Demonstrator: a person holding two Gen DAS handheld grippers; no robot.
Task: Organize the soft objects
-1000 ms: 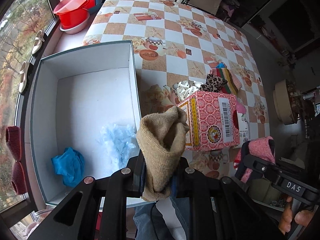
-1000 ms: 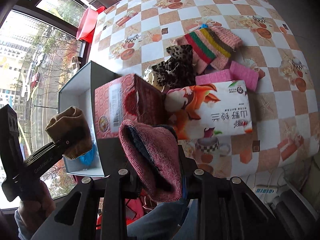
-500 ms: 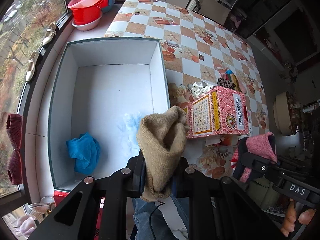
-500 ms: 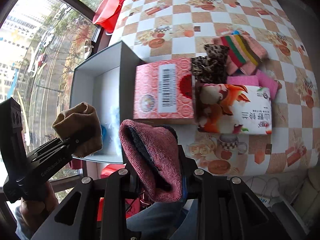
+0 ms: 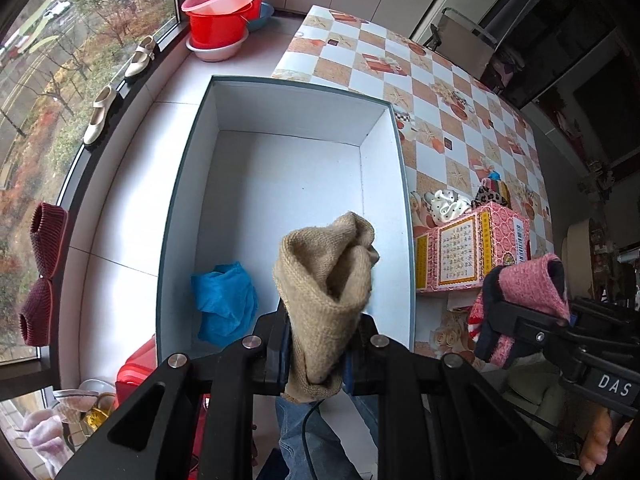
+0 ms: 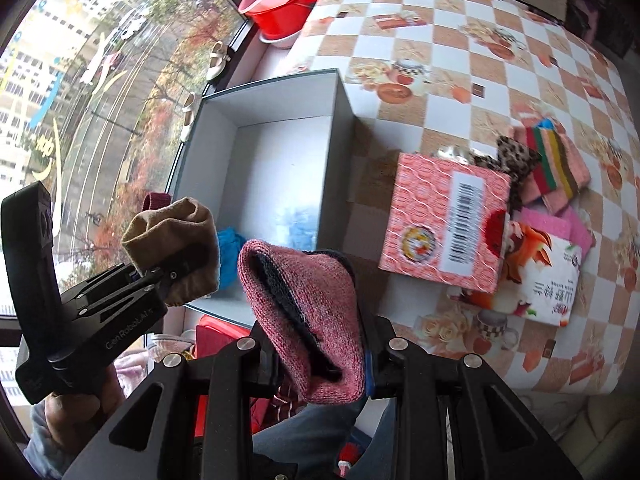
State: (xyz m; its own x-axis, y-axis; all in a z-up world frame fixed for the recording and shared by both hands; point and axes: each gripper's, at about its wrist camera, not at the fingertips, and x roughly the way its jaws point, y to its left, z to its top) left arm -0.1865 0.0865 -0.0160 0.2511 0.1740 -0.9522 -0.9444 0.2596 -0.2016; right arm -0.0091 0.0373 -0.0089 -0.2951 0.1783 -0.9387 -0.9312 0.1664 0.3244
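Observation:
My left gripper [image 5: 316,354] is shut on a tan knitted sock [image 5: 326,280], held above the near end of a white open box [image 5: 288,124]. A crumpled blue cloth [image 5: 226,300] lies in the box's near left corner. My right gripper [image 6: 320,356] is shut on a pink knitted sock with a dark lining [image 6: 308,312], above the box's near right corner [image 6: 316,240]. In the right wrist view the left gripper [image 6: 160,276] with the tan sock [image 6: 176,236] hangs at the left. In the left wrist view the pink sock [image 5: 524,296] shows at the right.
On the checkered table [image 6: 460,60] stand a pink carton [image 6: 444,232] and a printed tissue pack [image 6: 548,276]. Behind them lie a striped knit [image 6: 556,164], a leopard cloth [image 6: 512,160] and a white scrunchie [image 5: 448,206]. Red basins [image 5: 224,20] and shoes [image 5: 100,116] line the window sill.
Both grippers have carried their socks leftward toward the box. The left one has gone from the box's right wall to over its inside. The pink carton has slid right in both views.

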